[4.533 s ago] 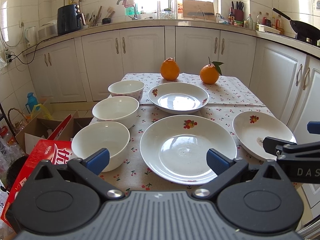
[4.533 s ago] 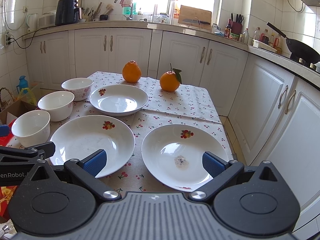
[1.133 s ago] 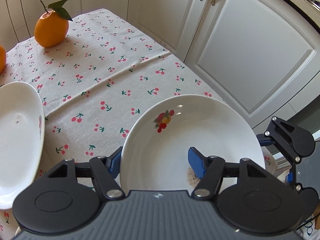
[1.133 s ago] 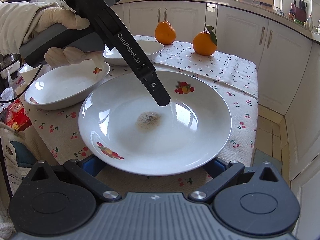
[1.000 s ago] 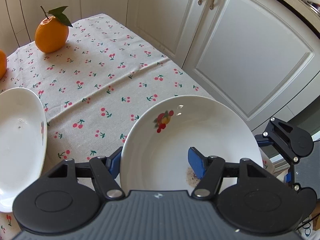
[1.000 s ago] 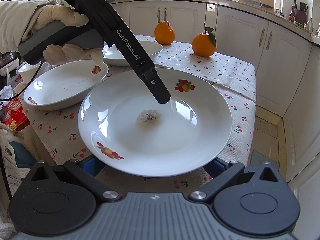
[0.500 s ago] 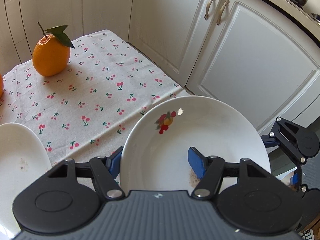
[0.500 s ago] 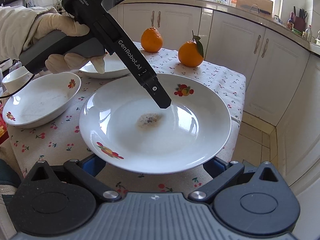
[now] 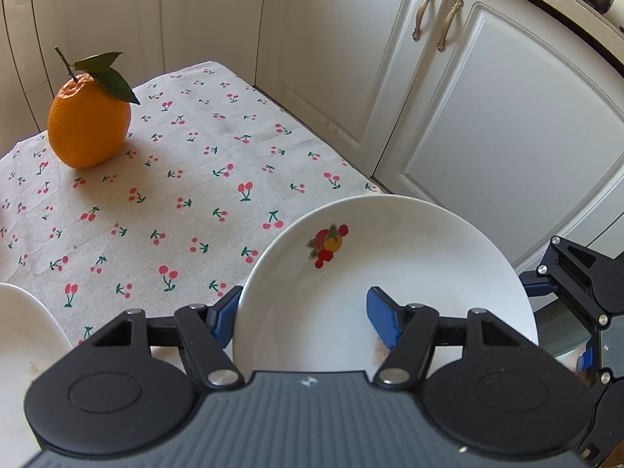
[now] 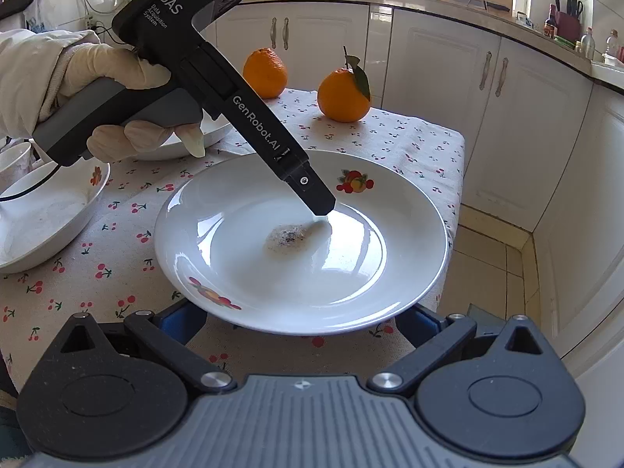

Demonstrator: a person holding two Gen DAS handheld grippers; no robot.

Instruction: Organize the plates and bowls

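A white plate (image 10: 351, 273) with fruit prints and a brown stain in its middle hangs above the tablecloth's right end. My left gripper (image 9: 300, 308) is shut on its rim: one blue pad (image 9: 384, 321) lies inside the plate (image 9: 409, 265) and the other sits outside under the rim. From the right wrist view, that inner finger (image 10: 312, 191) presses on the plate's floor. My right gripper (image 10: 298, 321) stands open, its two fingers spread wide beneath the plate's near edge. A second plate (image 10: 46, 226) rests at the left.
Two oranges (image 10: 343, 93) (image 10: 265, 72) stand at the far end of the cherry-print cloth (image 9: 175, 195). Behind a gloved hand (image 10: 109, 74) lie a third plate (image 10: 171, 152) and a bowl (image 10: 13, 160). White cabinets (image 9: 487, 117) stand close past the table's right edge.
The plate and both grippers have shifted together to the right, toward the table edge by the cabinets. The other plate has slid further left in both views. Neither grip has altered.
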